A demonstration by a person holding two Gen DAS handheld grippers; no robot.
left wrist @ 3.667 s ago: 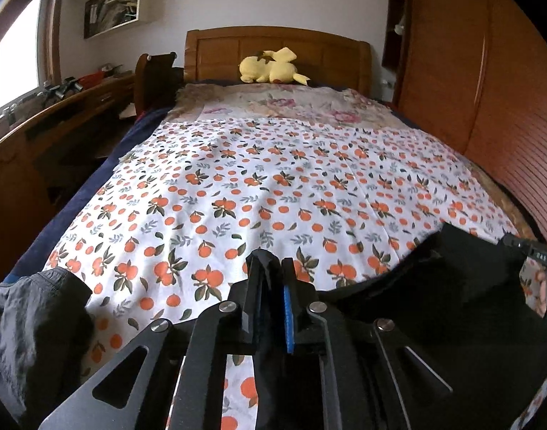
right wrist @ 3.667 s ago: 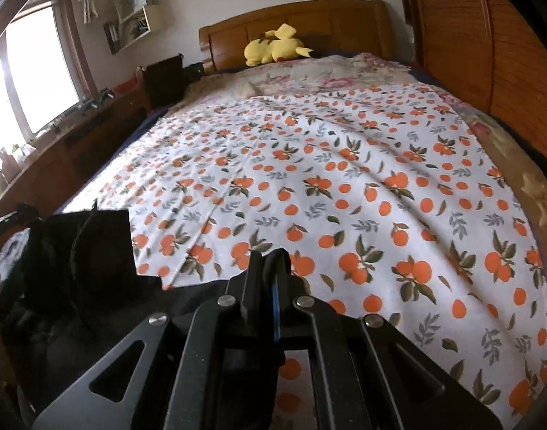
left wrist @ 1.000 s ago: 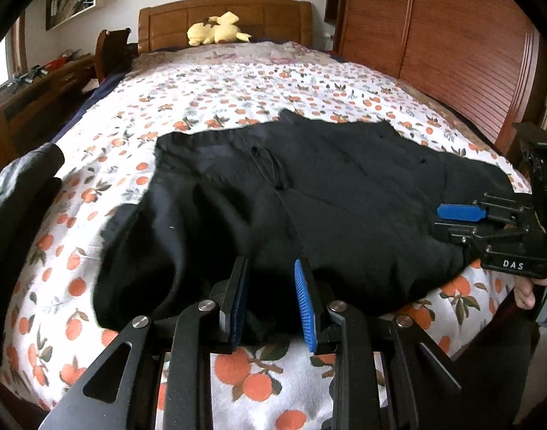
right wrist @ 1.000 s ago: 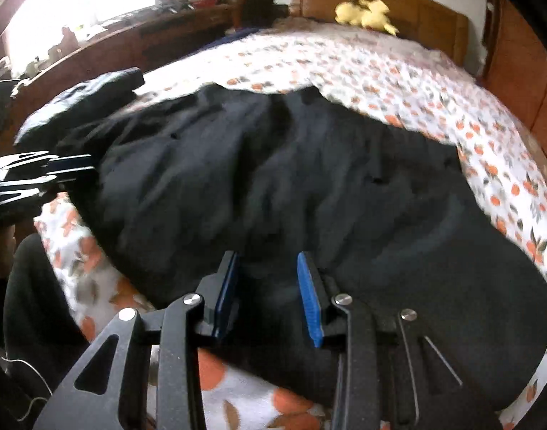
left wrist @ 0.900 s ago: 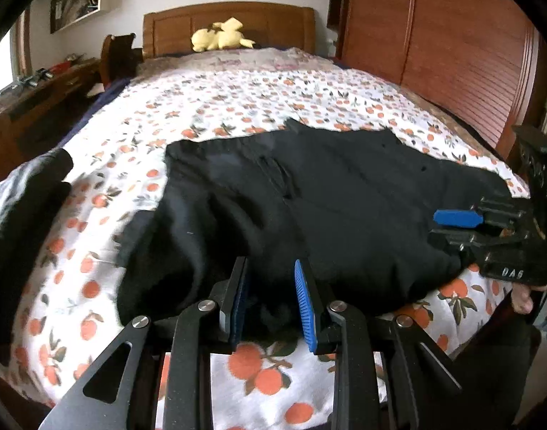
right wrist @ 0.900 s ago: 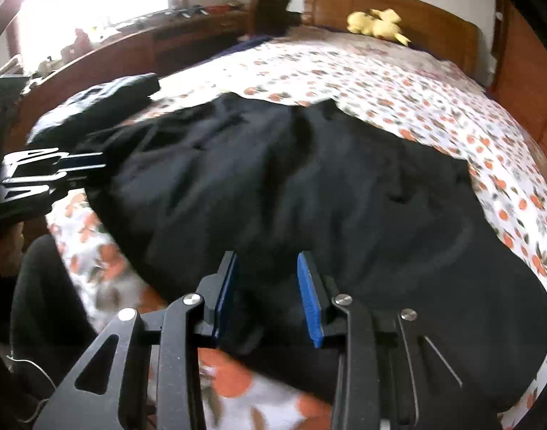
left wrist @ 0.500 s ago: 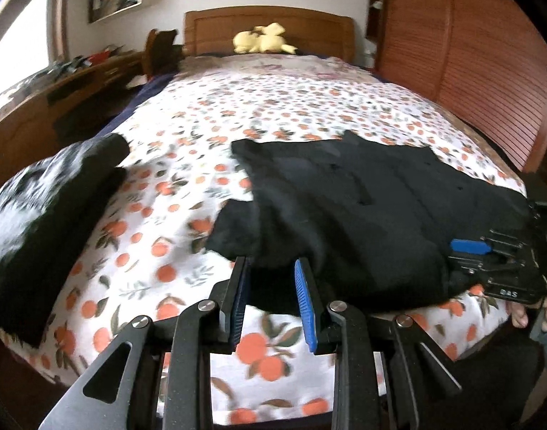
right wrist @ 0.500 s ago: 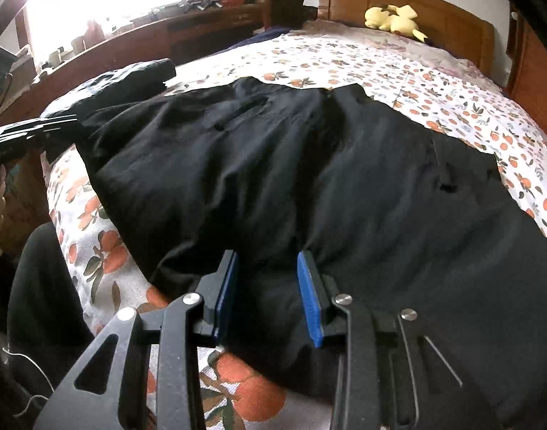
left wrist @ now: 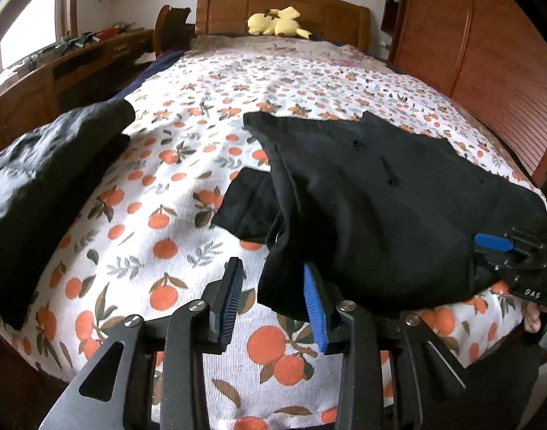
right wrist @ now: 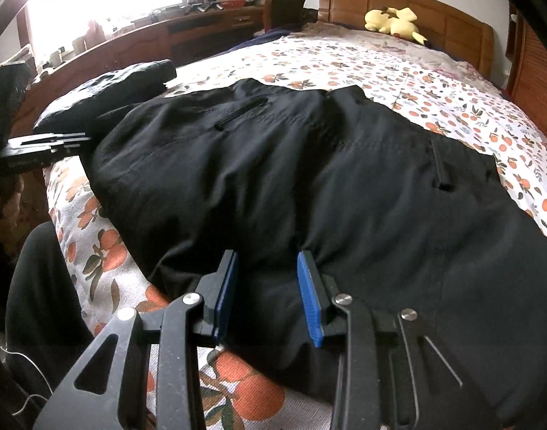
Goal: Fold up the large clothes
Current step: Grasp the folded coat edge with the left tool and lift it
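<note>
Trousers spread across the near end of the bed

The trousers (left wrist: 381, 193) lie on the bedsheet (left wrist: 187, 215) near the bed's foot edge, with a folded garment (left wrist: 51, 165) well apart to their left in the left wrist view. A plush toy (left wrist: 277, 21) rests at the far end against the headboard (left wrist: 284, 3); a desk (right wrist: 137, 46) runs along the bed's left side.

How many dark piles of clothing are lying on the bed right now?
2: the black trousers spread across the near end, and a folded dark bundle by the bed's left edge. More may lie out of view.
</note>
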